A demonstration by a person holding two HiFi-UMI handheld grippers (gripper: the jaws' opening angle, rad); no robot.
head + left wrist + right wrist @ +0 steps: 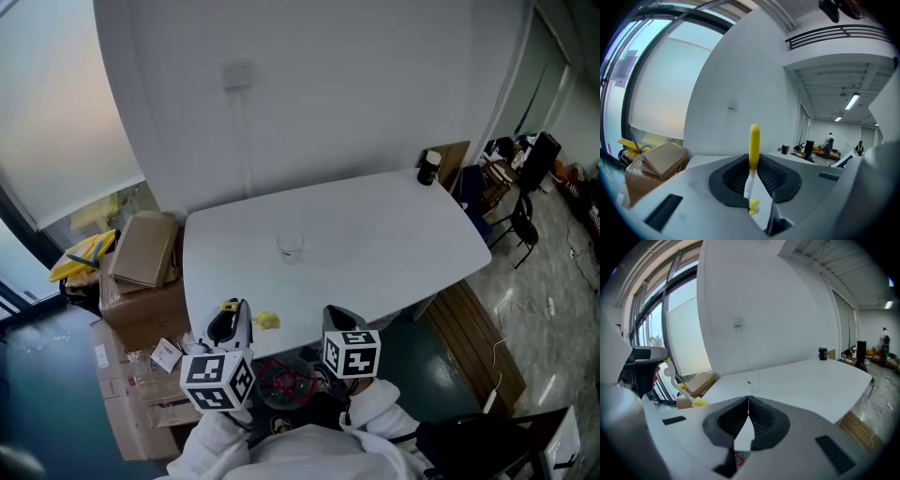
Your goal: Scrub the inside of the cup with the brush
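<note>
A clear glass cup (292,246) stands upright near the middle of the white table (394,234), beyond both grippers; it also shows small in the right gripper view (753,379). My left gripper (234,312) hovers at the table's near edge, shut on the brush (754,143), whose yellow handle sticks up between the pads. The brush's yellow head (268,321) juts out to the right of that gripper, and its white stem and head (700,402) appear at the left of the right gripper view. My right gripper (339,317) is beside it, shut with nothing between its pads (748,400).
A black canister (428,167) stands at the table's far right corner. Cardboard boxes (145,251) are stacked on the floor left of the table. Chairs (511,220) and a wooden bench (472,328) are to the right. A red object (286,380) lies below the near edge.
</note>
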